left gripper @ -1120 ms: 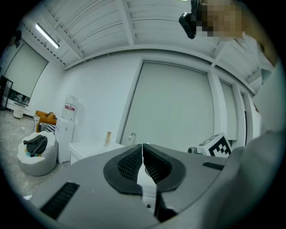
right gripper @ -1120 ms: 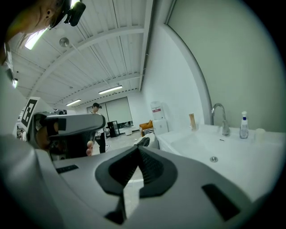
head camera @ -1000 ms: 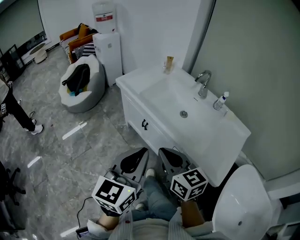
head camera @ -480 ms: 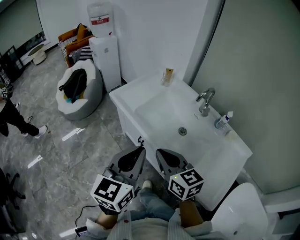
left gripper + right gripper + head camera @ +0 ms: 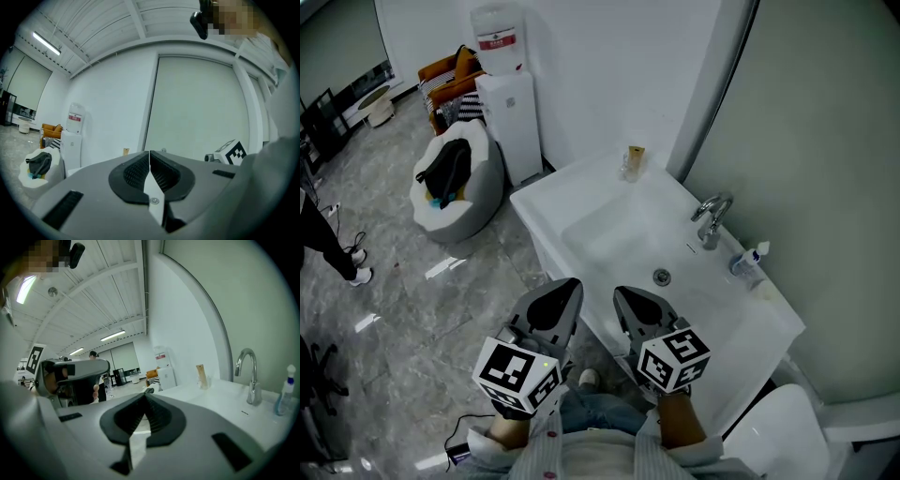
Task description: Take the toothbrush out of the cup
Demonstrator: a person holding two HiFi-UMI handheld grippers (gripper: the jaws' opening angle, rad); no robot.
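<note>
Left gripper [image 5: 569, 281] and right gripper [image 5: 622, 292] both have jaws pressed together with nothing between them, held side by side over the near edge of the white rectangular sink vanity [image 5: 546, 195]. Tan wooden-looking toothbrush [image 5: 636, 153] stands upright in the small clear cup [image 5: 630, 172] at the vanity's far corner by the wall, well apart from both grippers; curved chrome tap [image 5: 711, 220] and clear blue-topped bottle [image 5: 748, 262] sit along the wall side

Grey left tongs [image 5: 573, 283] and right tongs [image 5: 620, 293] bear black-and-white marker cubes [image 5: 517, 377].
</note>
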